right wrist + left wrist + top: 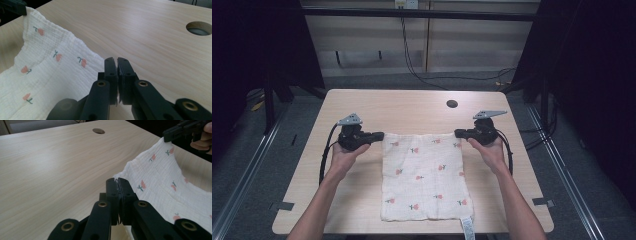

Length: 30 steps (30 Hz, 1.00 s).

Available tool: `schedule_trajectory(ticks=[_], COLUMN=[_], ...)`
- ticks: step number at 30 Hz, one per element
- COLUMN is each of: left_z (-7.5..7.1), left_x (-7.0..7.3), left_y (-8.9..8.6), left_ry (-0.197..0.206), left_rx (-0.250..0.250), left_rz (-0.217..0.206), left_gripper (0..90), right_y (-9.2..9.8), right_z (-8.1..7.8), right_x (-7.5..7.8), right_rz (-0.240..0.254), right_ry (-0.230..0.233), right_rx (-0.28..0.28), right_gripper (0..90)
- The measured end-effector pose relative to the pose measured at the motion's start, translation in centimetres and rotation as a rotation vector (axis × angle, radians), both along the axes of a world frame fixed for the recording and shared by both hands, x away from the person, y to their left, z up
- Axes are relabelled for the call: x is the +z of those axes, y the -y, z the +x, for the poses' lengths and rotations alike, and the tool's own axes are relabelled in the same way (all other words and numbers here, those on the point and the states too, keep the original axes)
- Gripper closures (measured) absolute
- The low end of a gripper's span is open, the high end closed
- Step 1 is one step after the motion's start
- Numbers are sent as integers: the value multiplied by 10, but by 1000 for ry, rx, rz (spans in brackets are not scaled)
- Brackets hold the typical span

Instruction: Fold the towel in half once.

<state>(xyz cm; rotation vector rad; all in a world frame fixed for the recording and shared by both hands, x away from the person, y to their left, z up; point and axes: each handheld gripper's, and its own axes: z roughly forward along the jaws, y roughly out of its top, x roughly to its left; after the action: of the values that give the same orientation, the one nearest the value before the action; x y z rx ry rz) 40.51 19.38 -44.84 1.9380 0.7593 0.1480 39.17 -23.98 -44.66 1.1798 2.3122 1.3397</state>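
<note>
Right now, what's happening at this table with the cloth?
A person holds a gripper in each hand, each shut on a far corner of a cream cloth printed with small red flowers. The left gripper pinches the far left corner, the right gripper the far right one. That far edge is raised off the wooden table; the near part lies flat, its tag over the front edge.

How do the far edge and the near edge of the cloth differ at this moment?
The cloth's far edge is pinched at its two corners, by the left gripper and the right gripper, and is raised off the table. The near edge lies free on the table, with a white tag hanging from it. Both edges show the same cream weave with small flowers.
</note>
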Motion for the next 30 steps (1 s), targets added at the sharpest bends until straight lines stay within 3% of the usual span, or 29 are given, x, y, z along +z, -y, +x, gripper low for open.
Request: schedule_trajectory(ticks=[5,8,12,14,22,26,30], left_z=[8,12,14,11,-1,-12,-19], left_x=[-3,0,4,4,3,13,12], left_y=[1,1,2,4,7,5,1], left_ry=[-23,-37,-28,-25,-6,32,24], left_rx=[15,16,27,19,-3,-15,-7], left_rz=[-4,-52,-42,-54,-24,9,-16], left_gripper=[882,881,882,882,882,882,882], right_y=[2,2,5,8,13,17,14], right_z=[5,8,11,10,-6,-13,-21], right_x=[2,8,15,16,12,15,14], right_rz=[1,-2,10,26,27,37,46], right_ry=[-4,6,19,30,28,35,47], right_rx=[-8,-7,-24,-26,-14,-7,4], right_gripper=[867,867,867,867,868,867,867])
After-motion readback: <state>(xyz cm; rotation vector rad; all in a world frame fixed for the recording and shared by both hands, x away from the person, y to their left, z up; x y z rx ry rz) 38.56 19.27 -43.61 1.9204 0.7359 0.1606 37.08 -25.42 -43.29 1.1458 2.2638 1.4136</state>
